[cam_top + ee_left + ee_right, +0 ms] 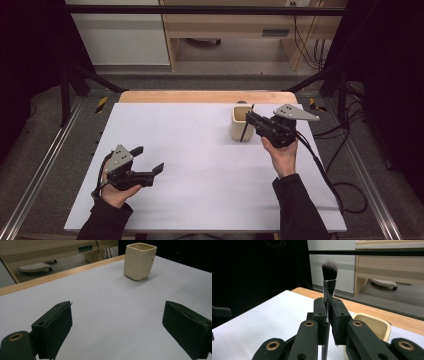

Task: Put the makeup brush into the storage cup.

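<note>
I have the brush (329,277) pinched in my right hand-held gripper (328,315), jaws clamped on its shiny ferrule, bristles up and handle pointing down beside the cup (241,123). The step in hand looks like dropping the brush into that cup, so I'd bring the handle tip squarely over the opening, keep the brush upright, lower until the tip is well inside the rim, and only then release; letting go early could bounce the handle off the rim or tip the cup. In the high view the handle hangs just at the cup's near right side, not yet inside, as far as I can tell. The brush has a dark, rounded tuft fading pale at the tip, a silver ferrule and a thin dark handle. The cup is cream, squarish with soft corners, standing upright near the far edge of the white surface (200,165). My left hand-held gripper (148,159) is wide open, holding nothing, well apart from the cup.
</note>
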`<state>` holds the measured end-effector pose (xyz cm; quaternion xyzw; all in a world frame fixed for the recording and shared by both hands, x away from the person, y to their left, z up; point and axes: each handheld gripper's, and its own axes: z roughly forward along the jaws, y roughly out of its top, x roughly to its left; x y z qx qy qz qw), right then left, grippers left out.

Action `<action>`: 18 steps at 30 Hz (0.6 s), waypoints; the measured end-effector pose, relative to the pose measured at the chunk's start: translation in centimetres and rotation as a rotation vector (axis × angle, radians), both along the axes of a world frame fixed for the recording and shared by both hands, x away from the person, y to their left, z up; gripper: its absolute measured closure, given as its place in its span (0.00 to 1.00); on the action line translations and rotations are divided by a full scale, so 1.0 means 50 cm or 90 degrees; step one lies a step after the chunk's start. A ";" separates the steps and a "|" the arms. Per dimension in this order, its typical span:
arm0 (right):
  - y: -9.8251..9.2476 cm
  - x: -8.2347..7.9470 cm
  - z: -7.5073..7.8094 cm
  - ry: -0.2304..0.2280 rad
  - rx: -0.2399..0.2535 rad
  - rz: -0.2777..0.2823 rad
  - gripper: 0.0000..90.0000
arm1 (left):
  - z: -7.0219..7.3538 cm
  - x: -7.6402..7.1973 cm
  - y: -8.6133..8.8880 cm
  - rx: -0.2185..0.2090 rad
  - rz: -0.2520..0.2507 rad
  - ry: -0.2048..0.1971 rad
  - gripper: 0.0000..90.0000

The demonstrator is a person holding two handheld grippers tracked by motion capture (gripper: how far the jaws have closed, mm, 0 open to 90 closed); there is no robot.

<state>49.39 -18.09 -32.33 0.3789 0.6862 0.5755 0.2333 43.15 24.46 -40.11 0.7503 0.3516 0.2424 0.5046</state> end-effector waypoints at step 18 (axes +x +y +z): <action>-0.003 0.040 0.008 0.002 -0.007 -0.038 0.93 | -0.016 0.002 0.041 0.009 0.027 0.006 0.09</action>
